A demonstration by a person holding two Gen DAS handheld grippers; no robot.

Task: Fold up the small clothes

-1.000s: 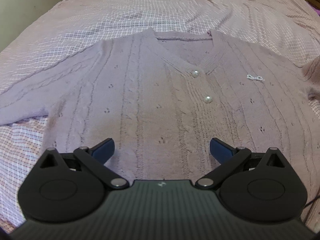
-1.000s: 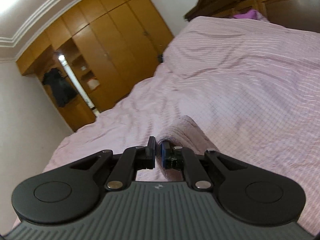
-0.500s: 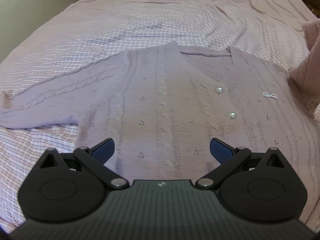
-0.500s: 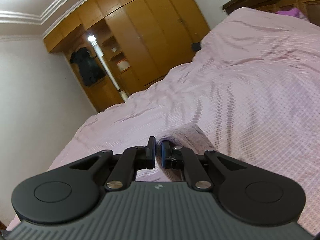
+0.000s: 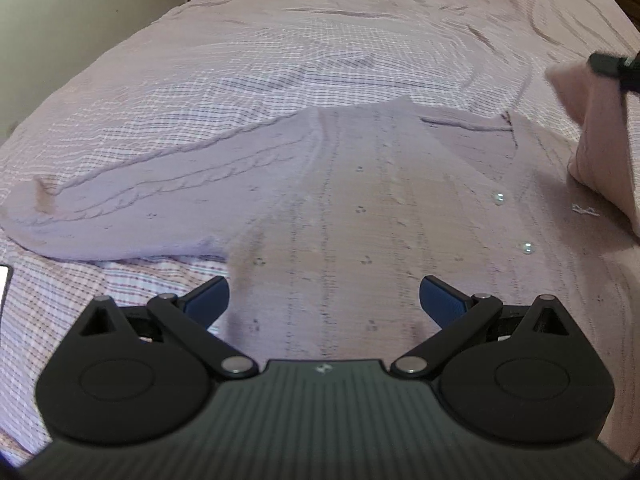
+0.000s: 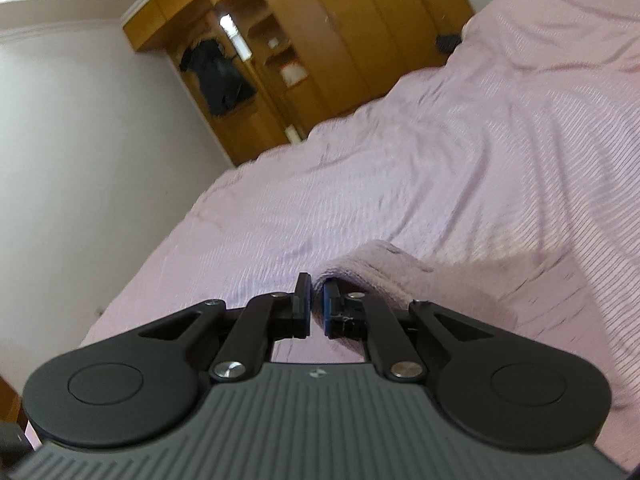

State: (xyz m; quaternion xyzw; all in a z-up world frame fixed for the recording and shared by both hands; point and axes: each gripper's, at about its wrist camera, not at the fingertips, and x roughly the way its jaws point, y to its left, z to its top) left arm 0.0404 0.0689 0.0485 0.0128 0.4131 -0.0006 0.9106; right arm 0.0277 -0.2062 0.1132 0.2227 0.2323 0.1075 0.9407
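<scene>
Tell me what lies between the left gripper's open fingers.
In the left wrist view, only the cardigan front lies flat between the left gripper fingers.

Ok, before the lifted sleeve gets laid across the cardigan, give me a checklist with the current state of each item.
1. Right gripper shut on the lifted sleeve: ok.
2. Left gripper open and holding nothing: ok.
3. Cardigan body lying flat, front up, on the bedspread: ok.
4. Other sleeve spread out to the side, not yet folded in: ok.
5. Pearl buttons fastened all the way down: cannot tell, only two show.
6. Lifted sleeve hanging free of twists: cannot tell, it is cut off at the left wrist view's edge.
</scene>
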